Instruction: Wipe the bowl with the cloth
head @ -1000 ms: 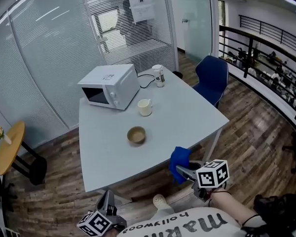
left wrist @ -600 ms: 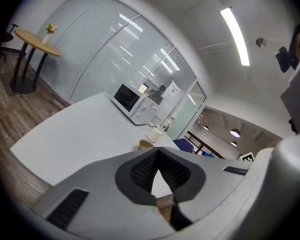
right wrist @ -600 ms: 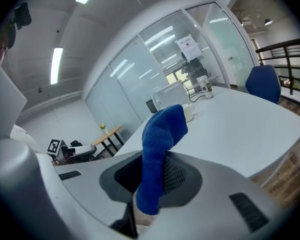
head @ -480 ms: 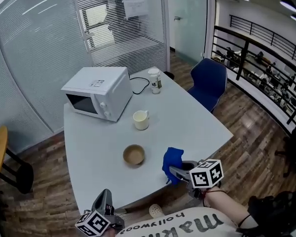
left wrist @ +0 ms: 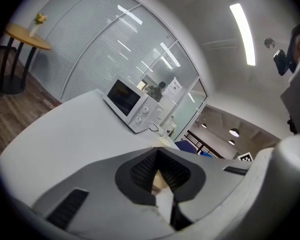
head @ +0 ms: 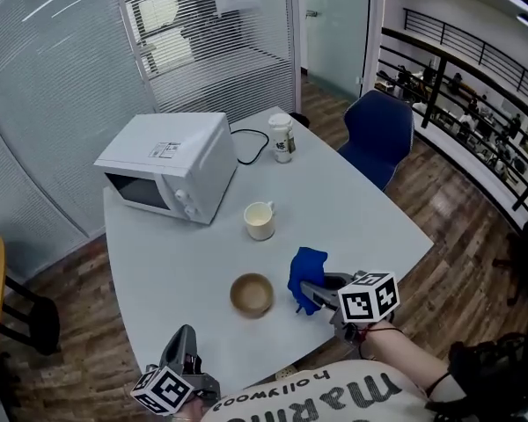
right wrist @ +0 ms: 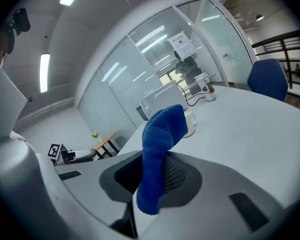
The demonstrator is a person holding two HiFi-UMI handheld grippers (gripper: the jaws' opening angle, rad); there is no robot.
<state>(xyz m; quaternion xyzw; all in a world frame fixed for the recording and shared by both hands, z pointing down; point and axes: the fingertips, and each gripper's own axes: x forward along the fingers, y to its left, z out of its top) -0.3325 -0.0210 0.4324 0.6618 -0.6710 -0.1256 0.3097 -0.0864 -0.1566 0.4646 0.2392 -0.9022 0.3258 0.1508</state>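
Note:
A tan bowl [head: 252, 294] sits on the grey table [head: 361, 209] near its front edge. Just to the right of it a blue cloth [head: 306, 272] hangs pinched in my right gripper [head: 311, 294], whose jaws are shut on it. In the right gripper view the cloth [right wrist: 159, 149] stands up between the pads. My left gripper [head: 184, 348] is low at the table's near edge, left of and below the bowl. Its jaws [left wrist: 160, 185] are shut with nothing held; a tan sliver of the bowl shows behind them.
A white microwave [head: 163, 165] stands at the back left of the table, with a cream mug [head: 260, 220] in front of it. A lidded paper cup [head: 282, 137] is at the far end, beside a black cable. A blue chair [head: 383, 137] stands to the right.
My right gripper has carried the cloth from off the table's front edge to over the table, close to the right of the bowl. The left gripper stays low.

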